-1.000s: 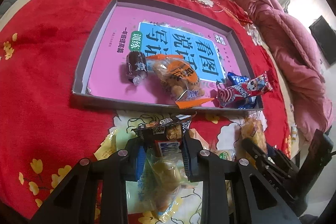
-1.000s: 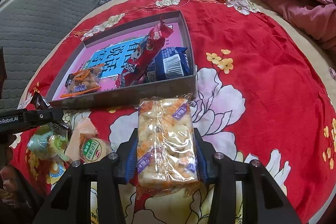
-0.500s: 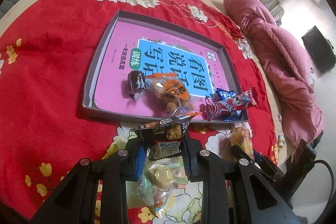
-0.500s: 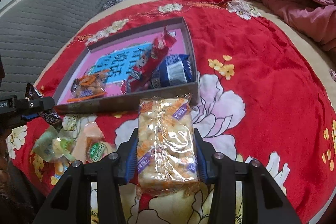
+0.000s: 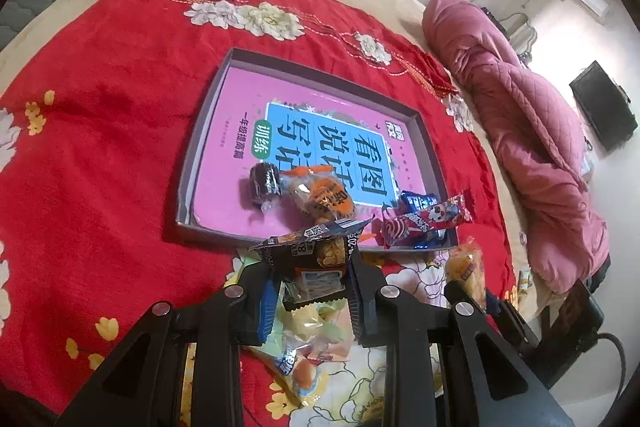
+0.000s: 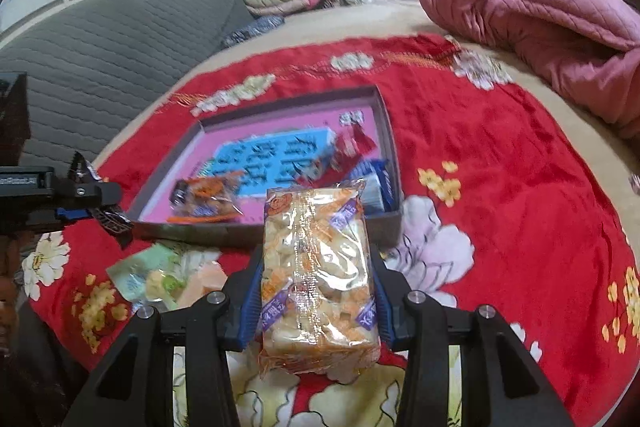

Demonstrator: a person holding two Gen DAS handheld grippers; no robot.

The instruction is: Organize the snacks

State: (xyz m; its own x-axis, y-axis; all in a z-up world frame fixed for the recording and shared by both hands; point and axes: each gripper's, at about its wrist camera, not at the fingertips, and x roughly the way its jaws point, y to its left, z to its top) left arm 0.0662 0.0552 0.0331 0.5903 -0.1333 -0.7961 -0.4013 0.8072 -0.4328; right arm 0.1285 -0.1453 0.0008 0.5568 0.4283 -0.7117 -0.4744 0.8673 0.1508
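Observation:
My left gripper (image 5: 314,277) is shut on a black snack packet (image 5: 312,253) and holds it above the red cloth, just in front of the grey tray (image 5: 200,131). The tray has a pink book cover on its floor and holds a dark round snack (image 5: 264,181), an orange packet (image 5: 324,197) and a red wrapper (image 5: 424,223). My right gripper (image 6: 316,287) is shut on a clear pack of rice crackers (image 6: 316,275), lifted near the tray's front right corner (image 6: 394,223). The left gripper (image 6: 86,201) also shows at the left of the right wrist view.
Loose green and orange snack packets (image 6: 168,279) lie on the red flowered cloth (image 6: 500,187) in front of the tray; they also show under the left gripper (image 5: 312,339). A pink quilt (image 6: 540,23) lies at the back right. A grey headboard (image 6: 100,39) stands at the left.
Both grippers have risen with their snacks, so the tray and cloth look smaller and farther. The loose packets stay on the cloth below.

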